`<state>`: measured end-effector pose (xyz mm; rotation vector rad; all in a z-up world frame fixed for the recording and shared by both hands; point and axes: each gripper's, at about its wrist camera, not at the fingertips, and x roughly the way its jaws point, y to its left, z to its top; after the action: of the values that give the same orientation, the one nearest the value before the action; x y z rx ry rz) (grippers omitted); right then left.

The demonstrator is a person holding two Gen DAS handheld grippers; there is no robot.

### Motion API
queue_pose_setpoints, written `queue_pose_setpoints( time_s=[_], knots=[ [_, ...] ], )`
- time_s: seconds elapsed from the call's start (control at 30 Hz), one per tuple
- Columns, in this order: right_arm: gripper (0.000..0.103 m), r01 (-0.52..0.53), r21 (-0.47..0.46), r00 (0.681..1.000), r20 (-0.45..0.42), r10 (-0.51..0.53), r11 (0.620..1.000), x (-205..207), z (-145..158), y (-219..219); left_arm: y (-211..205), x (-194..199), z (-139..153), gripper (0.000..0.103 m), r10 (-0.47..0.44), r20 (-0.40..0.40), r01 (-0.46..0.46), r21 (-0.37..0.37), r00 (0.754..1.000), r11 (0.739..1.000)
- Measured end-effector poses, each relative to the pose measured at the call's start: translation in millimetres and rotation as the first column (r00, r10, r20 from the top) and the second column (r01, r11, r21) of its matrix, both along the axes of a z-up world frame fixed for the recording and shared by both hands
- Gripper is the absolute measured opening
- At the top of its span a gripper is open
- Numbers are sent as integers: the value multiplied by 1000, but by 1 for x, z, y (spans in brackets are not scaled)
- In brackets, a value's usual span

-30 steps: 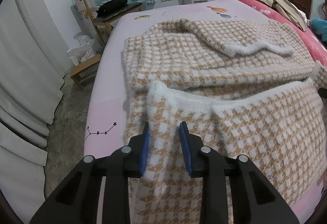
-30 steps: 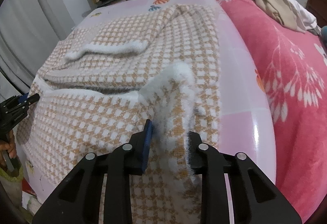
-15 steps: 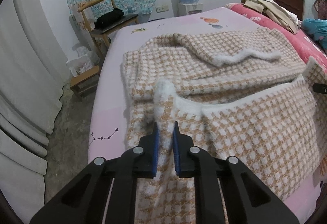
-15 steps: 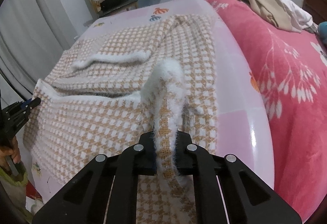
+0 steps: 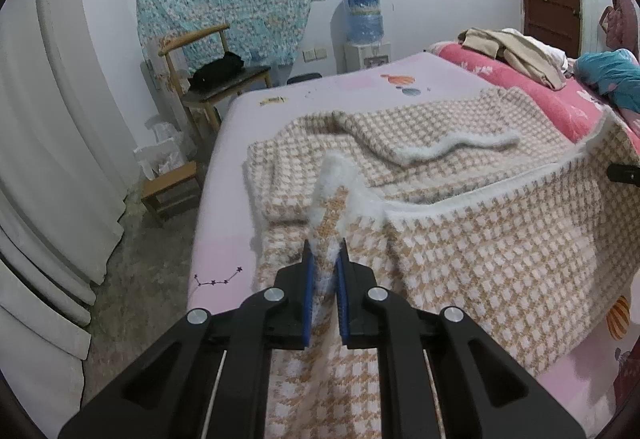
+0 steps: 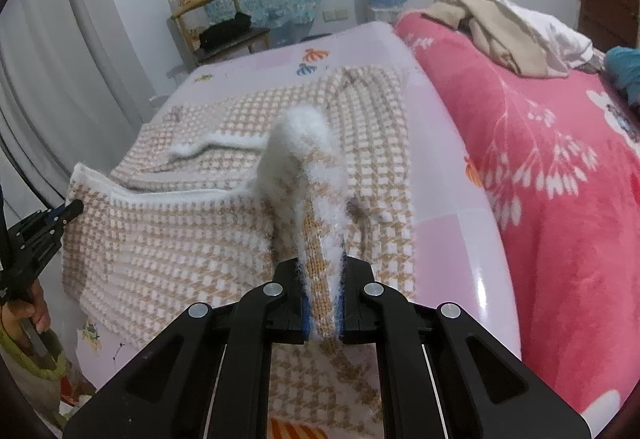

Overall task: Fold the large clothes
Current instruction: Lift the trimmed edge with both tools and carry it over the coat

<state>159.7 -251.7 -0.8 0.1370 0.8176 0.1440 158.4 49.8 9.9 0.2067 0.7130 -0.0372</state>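
Note:
A large tan-and-white houndstooth knit garment (image 5: 460,239) with fuzzy white trim lies on a pink bed (image 5: 224,251). My left gripper (image 5: 325,259) is shut on the near left corner of its hem and holds it raised. My right gripper (image 6: 322,267) is shut on the near right corner (image 6: 304,175), also raised. The hem (image 6: 168,199) hangs stretched between both grippers, above the rest of the garment. A folded sleeve with white cuff (image 5: 452,149) lies on top further back. The left gripper also shows at the left edge of the right wrist view (image 6: 70,211).
A red floral blanket (image 6: 540,167) covers the bed's right side, with beige clothes (image 6: 504,31) piled on it. A wooden chair (image 5: 212,75) with a black bag and a small stool (image 5: 172,187) stand left of the bed. A water dispenser (image 5: 364,35) is at the back wall.
Both grippers closed on the hem corners, then lifted them up off the bed. The hem now hangs stretched between them.

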Motion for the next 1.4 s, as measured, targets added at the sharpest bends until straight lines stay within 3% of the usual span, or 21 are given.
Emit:
queue_pose_setpoints(
  time_s=[0.47,0.83,1.1,1.4],
  knots=[
    [6,28,0,998,61,-28,1000,-22,19,-1,-3,-28,29,9,-2,95,6,-46,995,999],
    [6,26,-12,993,116,-24,1000,-15,38,0,-7,-27,51,8,-17,173,27,-55,985,998],
    [6,-5,-60,984,180,16,998,24,62,5,-3,14,74,8,-35,237,49,-55,971,997],
    [6,-6,-29,967,255,13,1000,88,95,-15,-1,77,104,8,-38,324,42,-7,945,999]
  ],
)
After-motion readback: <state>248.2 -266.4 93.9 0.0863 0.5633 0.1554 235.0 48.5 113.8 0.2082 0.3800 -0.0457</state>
